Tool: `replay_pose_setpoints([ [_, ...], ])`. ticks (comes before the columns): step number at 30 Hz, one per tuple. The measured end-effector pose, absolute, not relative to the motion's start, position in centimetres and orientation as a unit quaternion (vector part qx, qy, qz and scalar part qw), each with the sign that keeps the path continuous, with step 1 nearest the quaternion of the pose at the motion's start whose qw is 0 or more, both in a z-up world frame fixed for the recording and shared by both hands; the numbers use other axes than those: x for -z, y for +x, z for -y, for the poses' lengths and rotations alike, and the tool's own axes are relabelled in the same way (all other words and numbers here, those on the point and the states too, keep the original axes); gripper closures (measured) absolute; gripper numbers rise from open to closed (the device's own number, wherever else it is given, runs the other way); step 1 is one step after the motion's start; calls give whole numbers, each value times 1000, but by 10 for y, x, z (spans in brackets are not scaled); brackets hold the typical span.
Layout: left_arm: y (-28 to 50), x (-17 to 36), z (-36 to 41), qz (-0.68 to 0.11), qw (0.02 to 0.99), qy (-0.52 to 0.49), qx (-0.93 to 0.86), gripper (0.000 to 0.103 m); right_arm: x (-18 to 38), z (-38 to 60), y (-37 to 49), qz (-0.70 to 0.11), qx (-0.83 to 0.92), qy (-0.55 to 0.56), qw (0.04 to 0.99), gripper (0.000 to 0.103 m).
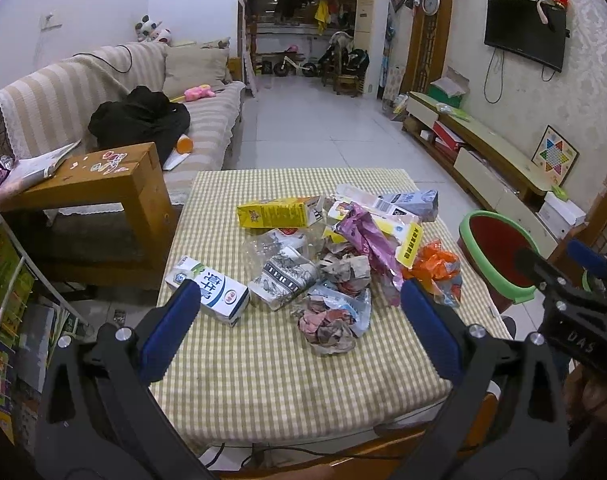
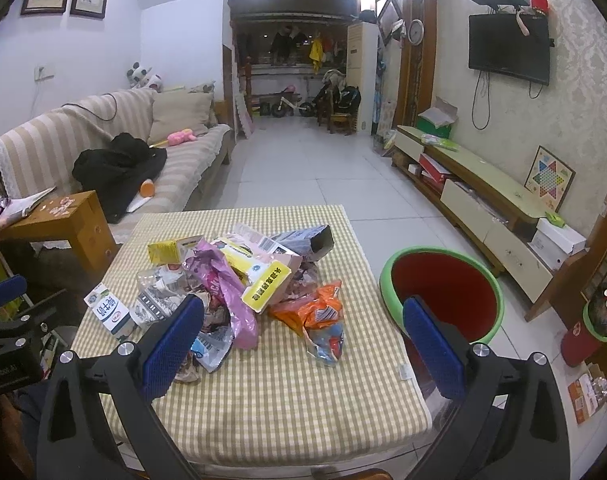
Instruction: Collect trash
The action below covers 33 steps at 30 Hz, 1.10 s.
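Trash [image 1: 323,256] is lying heaped on the bench [image 1: 263,380]; both tools, left [image 1: 299,332] and right [image 2: 303,344], are hovering wide and empty before it.

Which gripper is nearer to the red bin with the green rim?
Right. The right gripper hovers over the table's near right edge, its right finger overlapping the red bin in view. The left gripper hangs farther left, facing the milk carton and trash pile.
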<state>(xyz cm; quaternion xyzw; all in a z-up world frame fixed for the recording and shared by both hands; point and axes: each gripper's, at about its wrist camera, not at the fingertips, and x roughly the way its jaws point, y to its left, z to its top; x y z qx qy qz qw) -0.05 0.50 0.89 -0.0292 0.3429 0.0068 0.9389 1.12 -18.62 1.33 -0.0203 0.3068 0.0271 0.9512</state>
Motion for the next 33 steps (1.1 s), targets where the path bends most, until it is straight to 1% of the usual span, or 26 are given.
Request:
replay_pose_setpoints([
  [16, -3, -11, -11, -344, 938, -37, -7, 5, -13, 183, 10, -308, -31, -19, 951, 7],
  [33, -2, -11, -9, -348, 937, -33, -7, 5, -6, 184, 13, -326, -37, -14, 945, 7],
])
